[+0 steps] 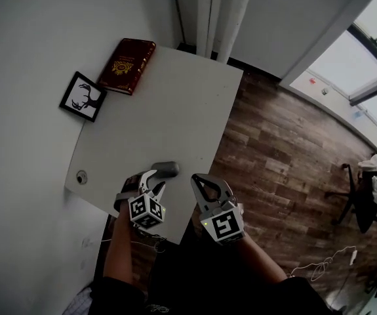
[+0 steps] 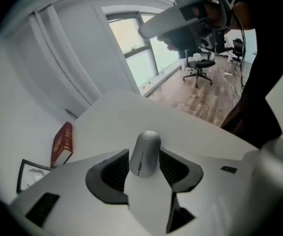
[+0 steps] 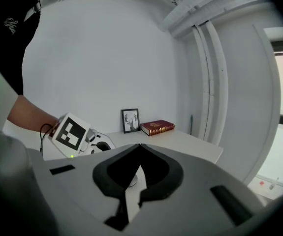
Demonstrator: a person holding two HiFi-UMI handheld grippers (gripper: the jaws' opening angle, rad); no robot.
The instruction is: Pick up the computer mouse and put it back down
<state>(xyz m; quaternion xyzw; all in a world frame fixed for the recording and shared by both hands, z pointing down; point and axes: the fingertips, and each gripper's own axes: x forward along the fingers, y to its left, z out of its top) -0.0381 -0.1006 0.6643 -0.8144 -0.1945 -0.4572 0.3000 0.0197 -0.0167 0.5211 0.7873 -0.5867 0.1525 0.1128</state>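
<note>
A grey computer mouse (image 1: 166, 169) lies on the white table (image 1: 175, 104) near its front edge. My left gripper (image 1: 153, 182) points steeply down at it from the near side. In the left gripper view the mouse (image 2: 144, 151) sits between the spread jaws of the left gripper (image 2: 146, 157), which stand open; I see no firm press of the pads on it. My right gripper (image 1: 197, 180) hovers just right of the mouse at the table's edge, shut, its tips meeting with nothing held (image 3: 140, 145). The right gripper view shows the left gripper's marker cube (image 3: 71, 134).
A red book (image 1: 127, 65) and a framed deer picture (image 1: 83, 96) lie at the table's far left by the wall. A round cable hole (image 1: 81, 176) sits near the left edge. Wooden floor (image 1: 286, 169) lies to the right, with an office chair (image 1: 365, 195) farther off.
</note>
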